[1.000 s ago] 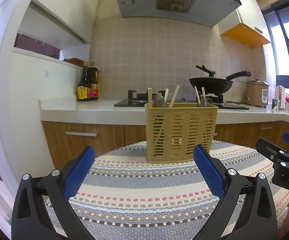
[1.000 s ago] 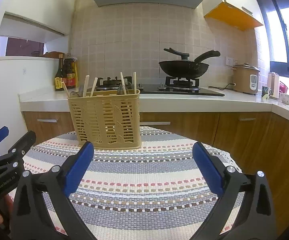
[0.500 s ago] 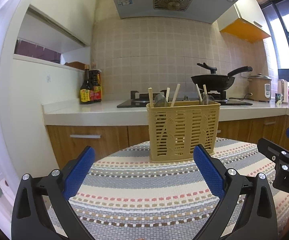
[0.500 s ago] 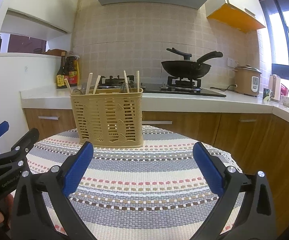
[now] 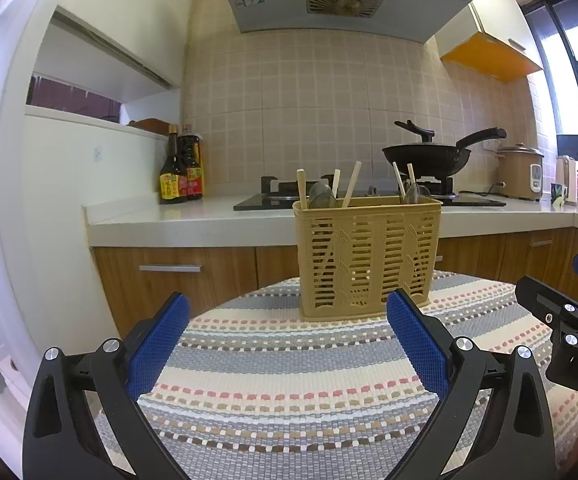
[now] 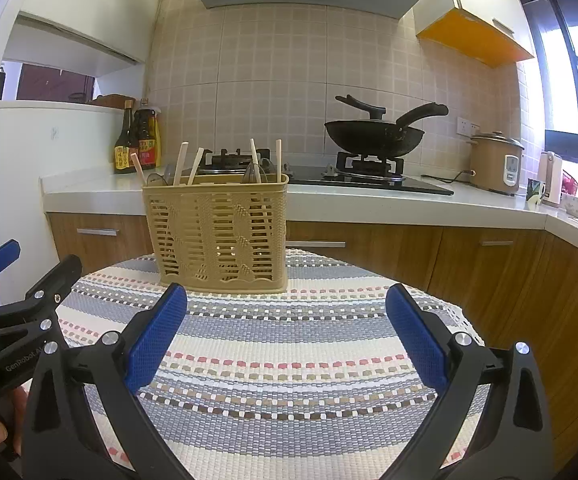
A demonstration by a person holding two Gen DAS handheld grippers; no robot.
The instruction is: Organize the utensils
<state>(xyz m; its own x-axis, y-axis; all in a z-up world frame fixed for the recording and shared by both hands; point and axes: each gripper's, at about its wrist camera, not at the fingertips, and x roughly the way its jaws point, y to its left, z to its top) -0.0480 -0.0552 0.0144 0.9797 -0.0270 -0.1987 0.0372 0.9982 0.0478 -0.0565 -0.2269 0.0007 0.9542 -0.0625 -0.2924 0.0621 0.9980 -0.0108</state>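
Note:
A tan slotted utensil basket [image 5: 367,256] stands upright on the far side of a round table with a striped woven cloth [image 5: 289,376]; it also shows in the right wrist view [image 6: 219,234]. Several wooden chopsticks [image 5: 351,184] and spoons [image 5: 321,196] stick up out of it. My left gripper [image 5: 287,332] is open and empty, low over the cloth, short of the basket. My right gripper [image 6: 287,320] is open and empty, beside it to the right. Each gripper shows at the edge of the other's view.
A kitchen counter [image 5: 193,220] runs behind the table with sauce bottles [image 5: 181,172], a gas hob with a black wok [image 5: 429,156] and a rice cooker [image 5: 519,172]. Wooden cabinets [image 6: 489,272] stand below. A white wall stands at left.
Both grippers have tilted or pulled back a little; the basket sits lower and slightly smaller in both views. Both stay open and empty.

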